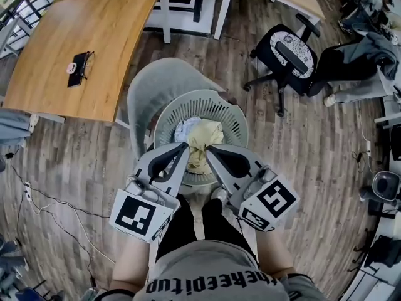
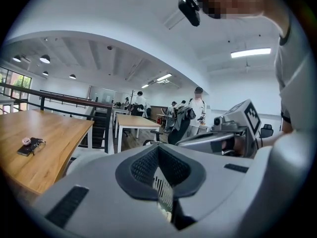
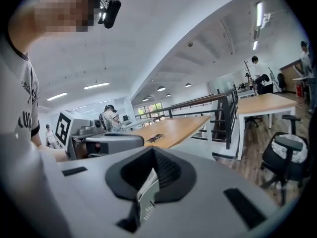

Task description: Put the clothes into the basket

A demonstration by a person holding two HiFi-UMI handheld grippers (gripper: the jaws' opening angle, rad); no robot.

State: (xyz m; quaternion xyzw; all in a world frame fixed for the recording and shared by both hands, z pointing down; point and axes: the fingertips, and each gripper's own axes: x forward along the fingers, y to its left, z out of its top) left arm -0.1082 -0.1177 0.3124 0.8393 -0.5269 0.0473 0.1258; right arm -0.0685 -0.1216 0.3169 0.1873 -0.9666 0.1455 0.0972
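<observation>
"Why is the basket (image 1: 188,102) up on that chair (image 1: 150,86)?"

"So it's easy to reach, I think. The clothes (image 1: 207,133) lie inside it. The left hand-held gripper (image 1: 186,146) and right hand-held gripper (image 1: 208,148) are squeezed closed, holding nothing."

"Any words?"

"Only on the shirt (image 1: 207,271), maybe 'keepitup'."

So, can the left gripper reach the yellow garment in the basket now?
Probably yes: the yellow garment lies on top in the basket, just beside the left gripper, nothing between. Its fingers are shut, though.
</observation>
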